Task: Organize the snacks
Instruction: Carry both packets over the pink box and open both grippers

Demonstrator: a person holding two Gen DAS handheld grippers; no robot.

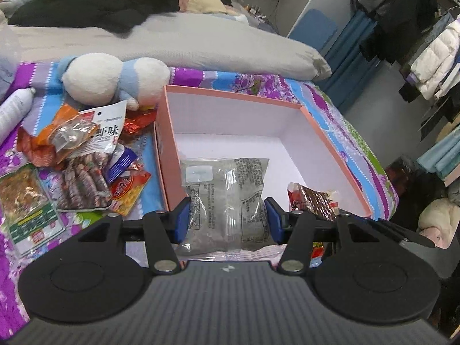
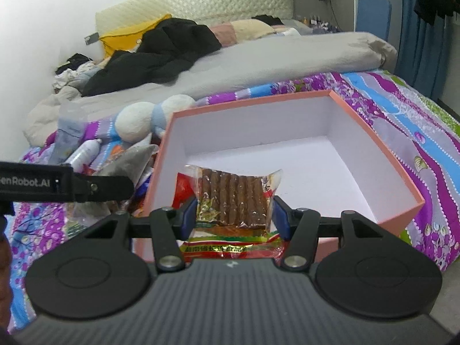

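Note:
A pink box (image 1: 169,132) with a white inside lies open on the flowered bedspread. My left gripper (image 1: 227,218) is shut on a clear grey snack packet (image 1: 227,189), held over the box's near left part. My right gripper (image 2: 234,212) is shut on a red packet of brown sticks (image 2: 233,198), held over the near edge of the same pink box (image 2: 382,155). That red packet (image 1: 313,198) shows at the right of the left wrist view. The left gripper's side (image 2: 66,187) shows at the left of the right wrist view.
A heap of snack packets (image 1: 77,155) lies left of the box, with a white and blue plush toy (image 1: 115,77) behind it and a white bottle (image 1: 14,109) at far left. A grey duvet (image 2: 258,63) and black coat (image 2: 161,49) cover the bed beyond.

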